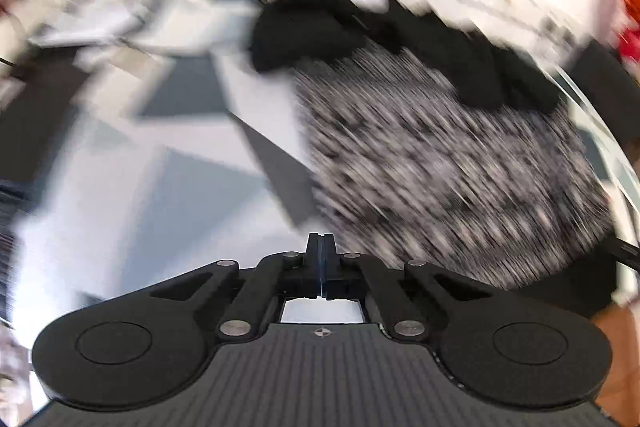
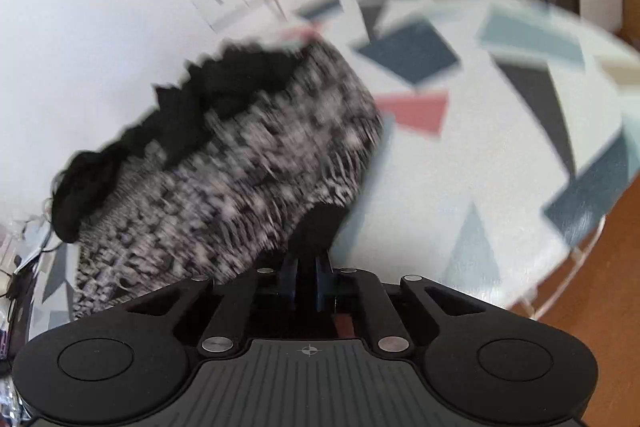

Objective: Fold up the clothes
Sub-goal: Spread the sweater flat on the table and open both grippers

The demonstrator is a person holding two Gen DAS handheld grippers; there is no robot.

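Left gripper (image 1: 320, 239) clenched, jaws pressed flat together at the near corner of the speckled black-and-white knit garment (image 1: 448, 171); whether any fabric is caught between them cannot be told through the blur. Right gripper (image 2: 306, 263) clamped on the garment's dark near edge. The garment lies on the bench (image 2: 460, 163), whose cover is white with grey, blue and red geometric patches, black trim (image 2: 200, 99) along the garment's far side. Risks, as judged: if the left jaws caught nothing, lifting would raise one corner only, skewing the fold; a thin pinch on loose knit may slip; a fast pull could drag the garment toward the bench's rounded edge. Count: one garment, two grippers, one bench. Clutter beyond the garment too smeared to identify.
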